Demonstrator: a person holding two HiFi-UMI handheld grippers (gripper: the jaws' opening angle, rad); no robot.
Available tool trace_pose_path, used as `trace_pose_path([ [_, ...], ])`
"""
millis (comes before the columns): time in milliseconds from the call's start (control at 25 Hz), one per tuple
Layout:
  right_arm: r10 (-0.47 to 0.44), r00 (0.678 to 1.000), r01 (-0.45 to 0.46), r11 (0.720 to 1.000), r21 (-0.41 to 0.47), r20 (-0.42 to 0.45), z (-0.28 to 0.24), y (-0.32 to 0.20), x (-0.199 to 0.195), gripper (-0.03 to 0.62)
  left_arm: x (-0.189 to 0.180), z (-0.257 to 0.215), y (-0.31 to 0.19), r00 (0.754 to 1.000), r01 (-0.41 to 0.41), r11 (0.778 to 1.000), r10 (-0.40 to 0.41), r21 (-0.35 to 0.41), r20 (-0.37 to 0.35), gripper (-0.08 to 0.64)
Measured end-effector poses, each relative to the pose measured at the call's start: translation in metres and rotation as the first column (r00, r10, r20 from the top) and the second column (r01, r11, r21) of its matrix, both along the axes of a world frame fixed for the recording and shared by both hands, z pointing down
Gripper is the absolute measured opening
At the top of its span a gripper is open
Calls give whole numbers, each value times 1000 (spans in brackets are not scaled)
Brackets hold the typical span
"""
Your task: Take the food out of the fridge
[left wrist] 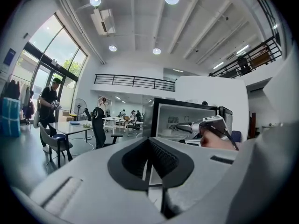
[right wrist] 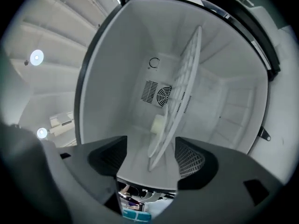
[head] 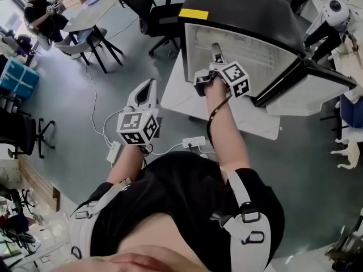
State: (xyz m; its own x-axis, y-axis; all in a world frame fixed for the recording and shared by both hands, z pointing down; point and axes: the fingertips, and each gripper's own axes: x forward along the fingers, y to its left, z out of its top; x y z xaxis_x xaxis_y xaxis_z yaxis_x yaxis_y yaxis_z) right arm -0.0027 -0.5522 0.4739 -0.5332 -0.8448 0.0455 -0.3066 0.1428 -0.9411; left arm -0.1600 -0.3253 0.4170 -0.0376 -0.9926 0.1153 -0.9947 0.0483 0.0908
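Note:
A small black fridge (head: 238, 16) stands open on a white table (head: 255, 123), its white inside (head: 227, 50) facing me. My right gripper (head: 216, 51) reaches in at the fridge mouth. In the right gripper view the picture is rolled, so the wire shelf (right wrist: 187, 69) runs almost upright. A small pale block (right wrist: 159, 123) lies against it, ahead of my right gripper (right wrist: 148, 160), whose jaws stand open with nothing between them. My left gripper (head: 148, 84) hangs back over the floor, left of the table, jaws shut and empty. The left gripper view shows the fridge (left wrist: 161, 120) beyond my left gripper (left wrist: 149, 146).
The fridge door (head: 317, 81) swings out to the right. A power strip (head: 193, 142) and cables lie on the floor by my legs. Black office chairs (head: 153, 10) and a table with a seated person (head: 39, 10) stand farther off at the left.

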Motion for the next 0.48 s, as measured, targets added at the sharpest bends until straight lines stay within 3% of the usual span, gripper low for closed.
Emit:
trace_pose_path([
  [480, 52, 988, -27, 986, -166, 143, 42, -46, -21, 321, -19, 5, 18, 998, 66, 997, -66, -30, 20, 2],
])
